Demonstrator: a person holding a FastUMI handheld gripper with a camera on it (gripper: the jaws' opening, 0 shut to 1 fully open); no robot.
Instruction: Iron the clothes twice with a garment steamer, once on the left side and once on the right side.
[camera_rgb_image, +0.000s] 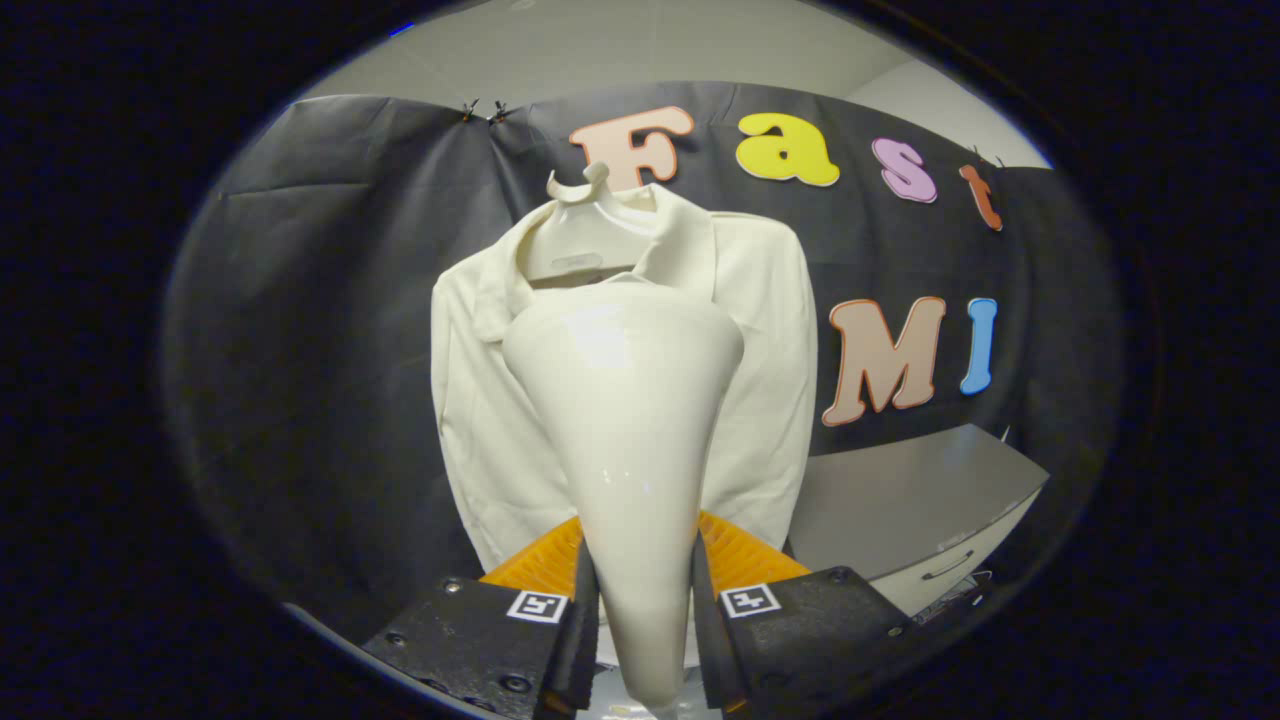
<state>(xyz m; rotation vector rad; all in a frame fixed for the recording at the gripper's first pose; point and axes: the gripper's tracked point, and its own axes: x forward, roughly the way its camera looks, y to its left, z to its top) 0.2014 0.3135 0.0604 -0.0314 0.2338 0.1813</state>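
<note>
Steamer held up in front of a single hanging shirt.

One cream shirt (760, 330) hangs on one pale hanger (585, 215) against the booth's dark cloth wall, with bare cloth open to its left and a grey cabinet (920, 500) with one drawer handle low on its right. One garment steamer (630, 420), glossy and cone-shaped, rises from between the fingers and covers the shirt's middle, its wide head reaching up to the collar; whether the head touches the fabric cannot be told. The gripper (645, 620) stands narrowed, both fingers pressed on the steamer's slim handle, one on each side.
</note>
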